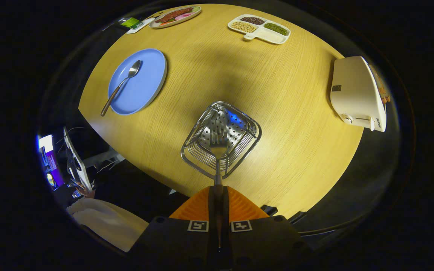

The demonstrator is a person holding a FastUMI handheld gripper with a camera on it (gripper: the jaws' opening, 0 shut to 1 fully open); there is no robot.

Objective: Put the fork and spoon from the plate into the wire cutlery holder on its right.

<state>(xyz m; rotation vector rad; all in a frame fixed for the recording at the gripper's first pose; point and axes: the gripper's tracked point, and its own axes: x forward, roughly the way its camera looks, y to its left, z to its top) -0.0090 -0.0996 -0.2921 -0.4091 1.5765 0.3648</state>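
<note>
**Fork held over the wire holder, spoon on the plate**

We look down along the gripper at a round wooden table. Its two fingers are pressed close together on the handle of a fork, pinching it between them. The fork runs straight ahead from the fingertips, tines forward, and its head lies over the open mouth of the wire cutlery holder. We cannot tell whether the tines touch the holder's perforated bottom or hang above it.

The holder is a squarish basket of stacked metal wires, standing just ahead of the fingers, near the table's close edge.

To its left and farther off we note a blue plate. A spoon lies on it, bowl up on the plate's face, handle slanting down across the rim and past it over the wood.

At the table's far side we see a white divided tray with beans and grains in separate compartments, and left of it an oval dish of food. A white appliance sits at the table's right edge, well apart from the holder.

Below the table's left edge, white cloth shows beside the gripper body.
</note>
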